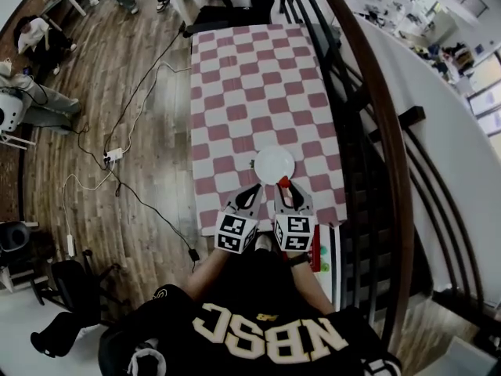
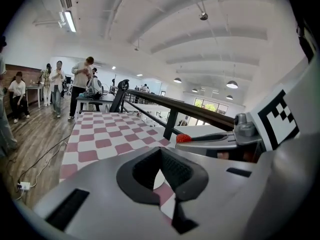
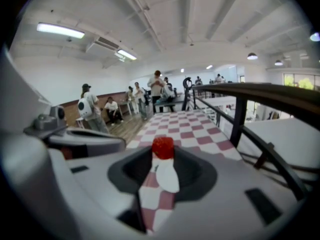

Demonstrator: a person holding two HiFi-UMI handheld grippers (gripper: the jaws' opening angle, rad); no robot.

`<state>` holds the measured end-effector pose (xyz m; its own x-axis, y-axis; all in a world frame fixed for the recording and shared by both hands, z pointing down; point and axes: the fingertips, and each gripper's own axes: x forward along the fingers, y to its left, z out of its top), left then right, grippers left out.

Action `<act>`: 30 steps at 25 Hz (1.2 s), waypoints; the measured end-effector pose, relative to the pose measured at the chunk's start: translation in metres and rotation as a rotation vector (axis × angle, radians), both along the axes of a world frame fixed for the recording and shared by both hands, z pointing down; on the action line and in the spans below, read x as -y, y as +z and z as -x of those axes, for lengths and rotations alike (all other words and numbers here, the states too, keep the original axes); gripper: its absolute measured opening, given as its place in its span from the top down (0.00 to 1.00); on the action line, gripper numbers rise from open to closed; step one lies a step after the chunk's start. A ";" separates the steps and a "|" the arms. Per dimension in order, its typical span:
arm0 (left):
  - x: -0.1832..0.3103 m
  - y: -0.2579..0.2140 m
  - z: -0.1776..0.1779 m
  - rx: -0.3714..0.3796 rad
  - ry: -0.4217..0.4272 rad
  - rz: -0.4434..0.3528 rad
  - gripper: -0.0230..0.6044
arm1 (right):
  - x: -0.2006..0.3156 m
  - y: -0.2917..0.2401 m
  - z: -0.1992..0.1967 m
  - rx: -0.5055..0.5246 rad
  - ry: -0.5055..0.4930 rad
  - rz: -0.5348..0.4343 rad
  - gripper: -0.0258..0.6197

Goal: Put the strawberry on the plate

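A small red strawberry is pinched between the tips of my right gripper, which is shut on it. It hangs just at the near edge of a round white plate on the checkered tablecloth. In the right gripper view the strawberry sits between the jaw tips, with a sliver of the plate showing below it. My left gripper hovers beside the right one, its jaws shut and holding nothing. From the left gripper view the strawberry shows at the tip of the right gripper.
The long table with its red and white checked cloth runs away from me. A dark stair railing runs along its right side. Cables and a power strip lie on the wooden floor to the left. People stand at the far end.
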<state>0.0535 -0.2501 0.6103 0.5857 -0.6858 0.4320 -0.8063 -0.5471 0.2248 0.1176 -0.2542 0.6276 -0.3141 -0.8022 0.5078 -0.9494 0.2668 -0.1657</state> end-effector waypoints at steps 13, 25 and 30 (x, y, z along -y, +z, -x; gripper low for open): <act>0.057 0.051 0.011 0.042 -0.019 0.092 0.95 | 0.066 0.075 0.003 -0.040 -0.015 0.161 0.75; 0.070 0.096 0.018 0.053 -0.044 0.191 0.95 | 0.092 0.141 0.010 -0.081 -0.062 0.283 0.75; 0.071 0.110 0.023 0.054 -0.068 0.231 0.95 | 0.091 0.165 0.019 -0.085 -0.100 0.331 0.75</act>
